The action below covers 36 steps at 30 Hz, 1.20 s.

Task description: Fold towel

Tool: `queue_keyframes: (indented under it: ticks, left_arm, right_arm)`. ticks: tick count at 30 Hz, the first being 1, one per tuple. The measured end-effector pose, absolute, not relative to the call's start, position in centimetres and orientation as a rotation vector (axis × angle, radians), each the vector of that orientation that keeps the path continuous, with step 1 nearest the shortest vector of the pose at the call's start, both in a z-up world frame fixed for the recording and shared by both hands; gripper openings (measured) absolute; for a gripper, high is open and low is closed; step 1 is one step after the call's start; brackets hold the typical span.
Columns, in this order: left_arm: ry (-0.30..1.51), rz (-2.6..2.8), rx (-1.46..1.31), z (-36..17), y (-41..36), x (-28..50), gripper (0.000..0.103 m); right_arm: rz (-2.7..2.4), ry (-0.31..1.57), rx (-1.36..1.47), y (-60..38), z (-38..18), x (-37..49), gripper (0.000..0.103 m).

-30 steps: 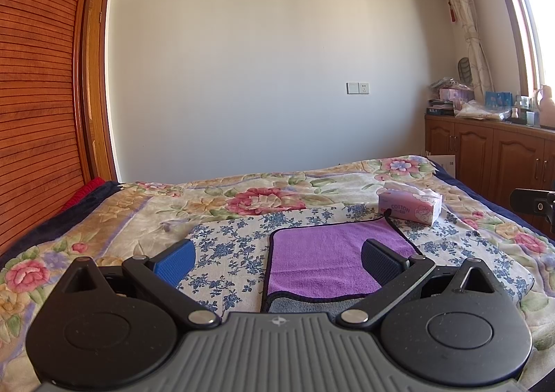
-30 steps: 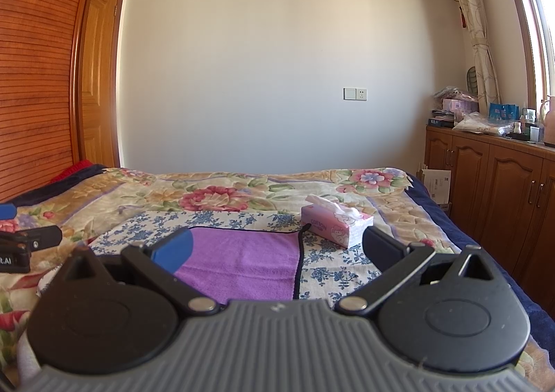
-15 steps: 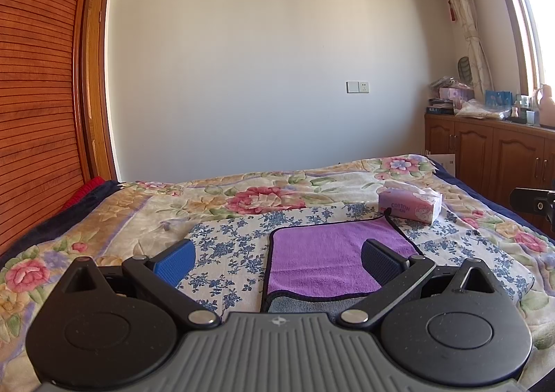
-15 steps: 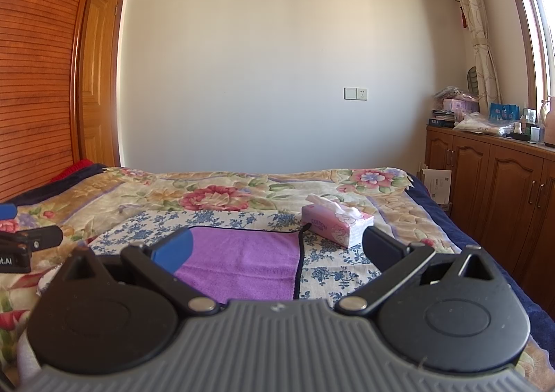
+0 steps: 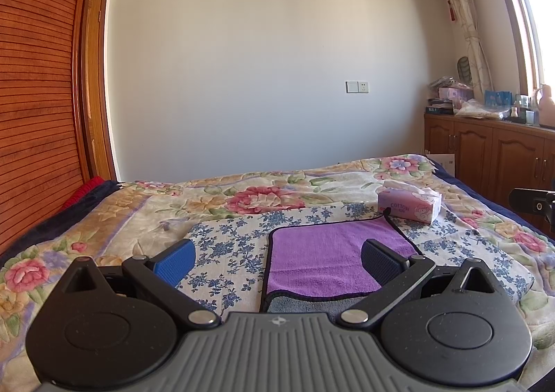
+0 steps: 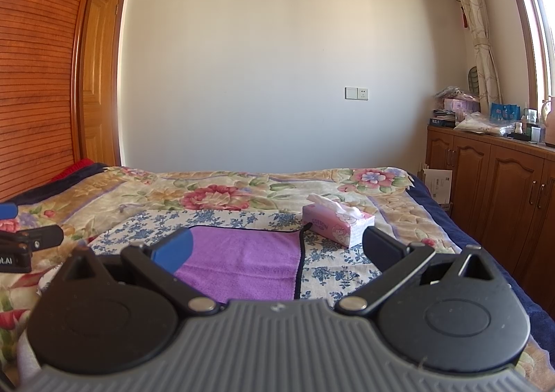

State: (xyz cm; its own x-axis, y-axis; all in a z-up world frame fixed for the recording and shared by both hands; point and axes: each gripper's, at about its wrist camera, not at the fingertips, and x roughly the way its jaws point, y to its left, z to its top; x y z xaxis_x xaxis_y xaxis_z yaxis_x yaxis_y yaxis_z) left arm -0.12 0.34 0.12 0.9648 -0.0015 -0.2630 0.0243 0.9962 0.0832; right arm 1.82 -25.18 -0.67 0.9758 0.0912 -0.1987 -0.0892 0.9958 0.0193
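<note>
A purple towel (image 5: pixel 329 253) with a dark border lies flat on the bed, its near edge folded over to show a grey underside (image 5: pixel 305 303). It also shows in the right wrist view (image 6: pixel 242 263). My left gripper (image 5: pixel 277 260) is open and empty, held above the bed over the towel's near left part. My right gripper (image 6: pixel 277 249) is open and empty, over the towel's near right part. Neither touches the towel.
A pink tissue box (image 5: pixel 409 206) stands on the bed just beyond the towel's far right corner, also in the right wrist view (image 6: pixel 336 222). The bed has a floral quilt (image 5: pixel 242 197). Wooden cabinets (image 6: pixel 503 190) line the right; a wooden wardrobe (image 5: pixel 34 114) stands left.
</note>
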Motion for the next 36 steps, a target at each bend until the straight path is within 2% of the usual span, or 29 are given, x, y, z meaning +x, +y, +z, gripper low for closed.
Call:
queue_keyframes:
  ticks: [36]
  left_arm:
    - [0.398, -0.052, 0.162, -2.3, -0.7, 5.7, 0.103]
  right_arm:
    - [0.171, 0.347, 0.005, -23.4, -2.3, 6.4, 0.103]
